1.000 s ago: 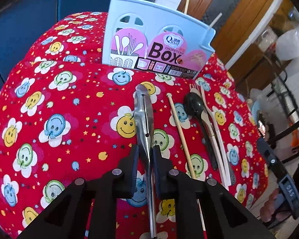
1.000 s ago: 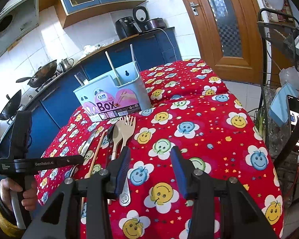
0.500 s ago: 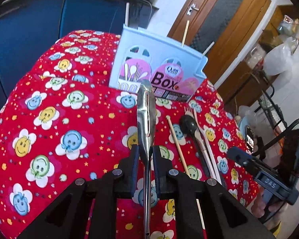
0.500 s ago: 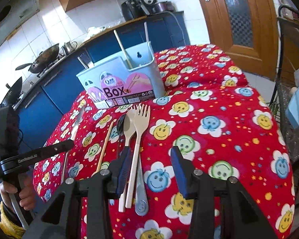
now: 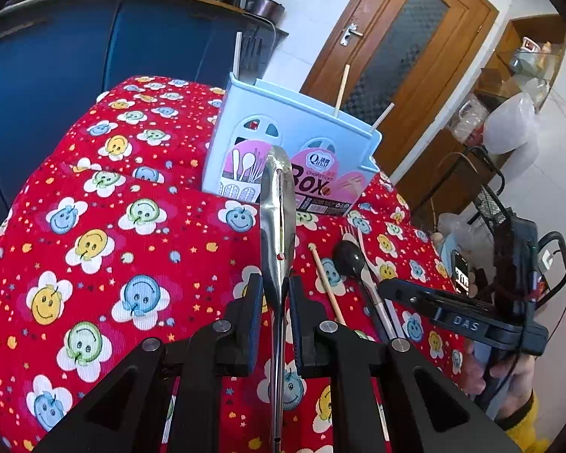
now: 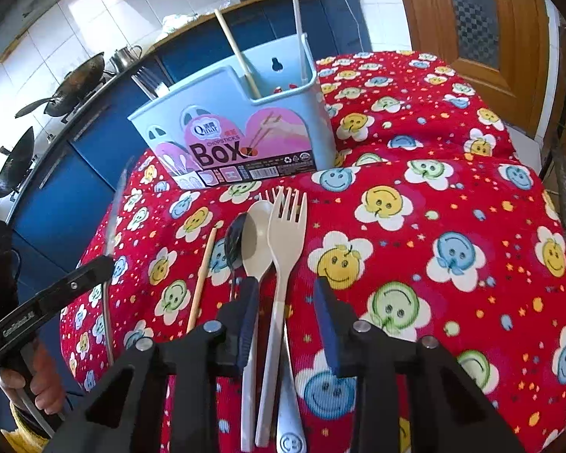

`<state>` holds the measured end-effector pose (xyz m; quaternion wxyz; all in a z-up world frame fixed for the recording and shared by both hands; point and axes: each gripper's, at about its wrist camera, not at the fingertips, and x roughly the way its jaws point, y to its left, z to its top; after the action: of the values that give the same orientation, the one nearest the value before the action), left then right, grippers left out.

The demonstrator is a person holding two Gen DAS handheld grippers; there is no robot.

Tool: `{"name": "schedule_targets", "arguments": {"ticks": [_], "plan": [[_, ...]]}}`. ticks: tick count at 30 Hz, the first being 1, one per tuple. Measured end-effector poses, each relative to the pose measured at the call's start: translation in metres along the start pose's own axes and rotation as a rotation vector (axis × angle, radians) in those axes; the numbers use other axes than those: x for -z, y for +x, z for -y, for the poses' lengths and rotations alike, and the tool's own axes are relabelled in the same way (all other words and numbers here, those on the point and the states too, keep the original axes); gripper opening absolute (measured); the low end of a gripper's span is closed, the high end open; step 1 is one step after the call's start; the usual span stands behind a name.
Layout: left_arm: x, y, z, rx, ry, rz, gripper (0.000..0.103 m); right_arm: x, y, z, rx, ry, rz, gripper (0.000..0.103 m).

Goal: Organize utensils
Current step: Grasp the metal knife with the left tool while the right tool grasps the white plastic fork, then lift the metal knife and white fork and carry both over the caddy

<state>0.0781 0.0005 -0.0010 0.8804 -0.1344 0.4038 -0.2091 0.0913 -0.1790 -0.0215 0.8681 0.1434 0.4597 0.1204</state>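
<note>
My left gripper (image 5: 275, 298) has its fingers (image 5: 247, 313) squeezed tight on a shiny metal spoon (image 5: 278, 219), lifted above the red smiley cloth (image 5: 94, 249). My right gripper (image 6: 285, 309) has its fingers wide apart over a cream fork (image 6: 285, 249). A cream spoon (image 6: 258, 241), a black spoon (image 6: 234, 241) and a chopstick (image 6: 202, 283) lie just left of it. The blue utensil box (image 6: 237, 120) stands on the far side.

One metal knife (image 5: 278, 222) in the left claw (image 5: 276, 313) — ahead of the right claw (image 6: 285, 313): two spoons (image 6: 259, 241), one fork (image 6: 286, 234), one chopstick (image 6: 202, 277) — one box (image 6: 241, 128).
</note>
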Motion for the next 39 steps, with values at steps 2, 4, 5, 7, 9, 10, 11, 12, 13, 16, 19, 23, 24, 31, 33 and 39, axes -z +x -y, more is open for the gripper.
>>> {"name": "schedule_targets", "arguments": {"ticks": [2, 4, 5, 7, 9, 10, 11, 12, 13, 16, 19, 23, 24, 31, 33, 39], "plan": [[-0.001, 0.0, -0.001, 0.006, -0.001, 0.004, 0.014, -0.003, 0.003, 0.002, -0.01, 0.01, -0.013, 0.03], [-0.002, -0.001, -0.002, 0.012, 0.0, 0.006, 0.014, -0.005, 0.006, 0.004, -0.012, 0.016, -0.022, 0.027], [-0.002, -0.001, -0.002, 0.014, 0.001, 0.007, 0.014, -0.006, 0.006, 0.005, -0.018, 0.022, -0.028, 0.026], [-0.003, -0.001, -0.002, 0.02, 0.003, 0.01, 0.014, -0.007, 0.007, 0.006, -0.022, 0.029, -0.032, 0.022], [-0.003, -0.001, -0.001, 0.025, 0.004, 0.014, 0.014, -0.008, 0.007, 0.008, -0.051, 0.045, -0.042, 0.012], [-0.003, -0.002, 0.0, 0.027, 0.005, 0.016, 0.014, -0.008, 0.008, 0.009, -0.058, 0.049, -0.044, 0.01], [-0.004, -0.003, 0.0, 0.028, 0.006, 0.018, 0.014, -0.008, 0.007, 0.009, -0.062, 0.052, -0.041, 0.009], [-0.004, -0.003, 0.001, 0.029, 0.006, 0.021, 0.014, -0.007, 0.007, 0.009, -0.062, 0.052, -0.037, 0.009], [-0.004, -0.004, 0.002, 0.03, 0.008, 0.023, 0.014, -0.007, 0.006, 0.009, -0.062, 0.051, -0.032, 0.009], [-0.005, -0.008, 0.003, 0.033, 0.014, 0.034, 0.014, -0.004, 0.0, 0.009, -0.078, 0.06, -0.001, 0.009], [-0.006, -0.012, 0.005, 0.037, 0.019, 0.053, 0.014, -0.002, -0.013, 0.01, -0.094, 0.07, 0.045, 0.009], [-0.008, -0.021, 0.008, 0.036, 0.018, 0.095, 0.014, 0.0, -0.032, 0.007, -0.101, 0.061, 0.117, 0.009], [-0.009, -0.023, 0.008, 0.034, 0.02, 0.107, 0.014, 0.0, -0.035, 0.006, -0.095, 0.057, 0.131, 0.009], [-0.016, -0.034, 0.012, 0.05, 0.023, 0.164, 0.013, 0.003, -0.065, -0.008, -0.058, 0.008, 0.271, 0.009], [-0.02, -0.036, 0.013, 0.052, 0.025, 0.175, 0.014, 0.001, -0.073, -0.011, -0.063, -0.002, 0.312, 0.009], [-0.037, -0.043, 0.023, 0.045, 0.061, 0.231, 0.014, -0.008, -0.089, -0.026, -0.059, -0.059, 0.414, 0.009]]}}
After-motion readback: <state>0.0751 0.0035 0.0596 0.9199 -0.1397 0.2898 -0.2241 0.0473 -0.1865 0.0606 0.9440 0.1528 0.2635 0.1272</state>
